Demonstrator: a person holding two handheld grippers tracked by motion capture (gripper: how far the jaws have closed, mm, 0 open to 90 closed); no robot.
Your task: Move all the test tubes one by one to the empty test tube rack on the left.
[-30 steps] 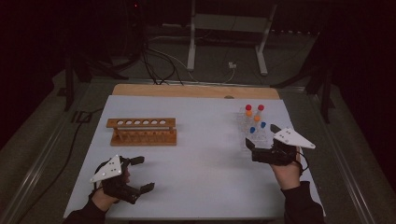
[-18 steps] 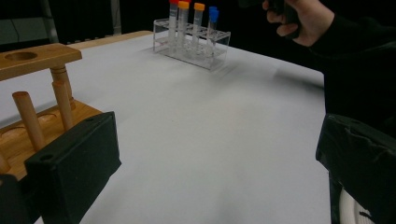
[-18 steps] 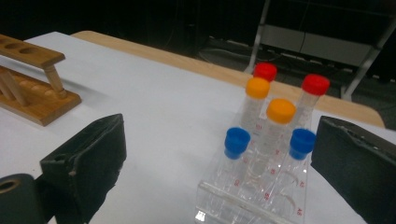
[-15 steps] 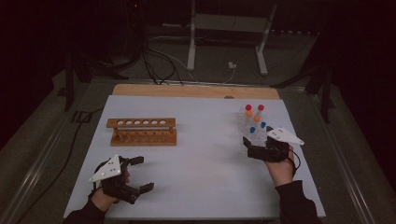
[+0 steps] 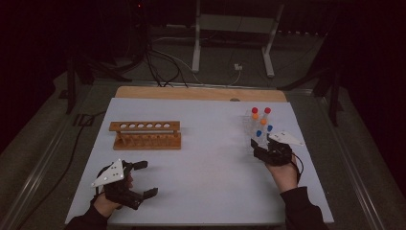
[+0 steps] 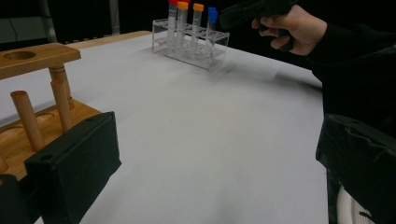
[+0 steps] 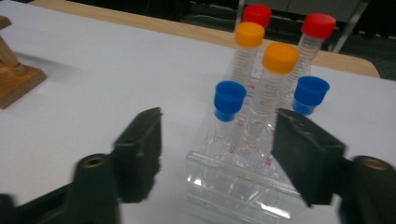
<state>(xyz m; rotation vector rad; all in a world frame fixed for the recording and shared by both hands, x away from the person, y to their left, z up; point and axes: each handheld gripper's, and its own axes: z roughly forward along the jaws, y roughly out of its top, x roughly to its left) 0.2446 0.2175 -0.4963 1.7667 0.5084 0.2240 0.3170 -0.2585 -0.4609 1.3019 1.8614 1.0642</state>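
Right gripper view puts the near-left blue tube point(image 7: 229, 105) straight ahead, standing upright in the clear rack point(image 7: 243, 182) with five others: two red-capped at the far end, two orange-capped in the middle, and a second blue tube point(image 7: 310, 95) on the right. The right hand-held gripper point(image 7: 217, 154) has just been closing its jaws, yet they stand apart on either side of the rack's near end, with the blue tube between and beyond them; the pads press on nothing. So no tube is gripped yet.

From the high view, the rack point(image 5: 253, 125) sits at the far right of the counter point(image 5: 206, 177), and the right hand-held gripper point(image 5: 261, 143) hangs just at its near edge. All six caps show in the rack, so nothing has been taken out. The wooden stand point(image 5: 146, 135) lies well apart on the left, its row of holes all empty.

The left hand-held gripper point(image 5: 143, 179) rests near the counter's near left corner, jaws wide open and empty, close to the stand but not touching it; the left gripper view shows the stand's pegs point(image 6: 28, 119) just beside its left jaw.

By my reading the work is at its very start: a first tube is being approached for a grasp. Left to do appear to be closing on it, lifting it clear, carrying it across and seating it in the stand, then likely the same for the other five.
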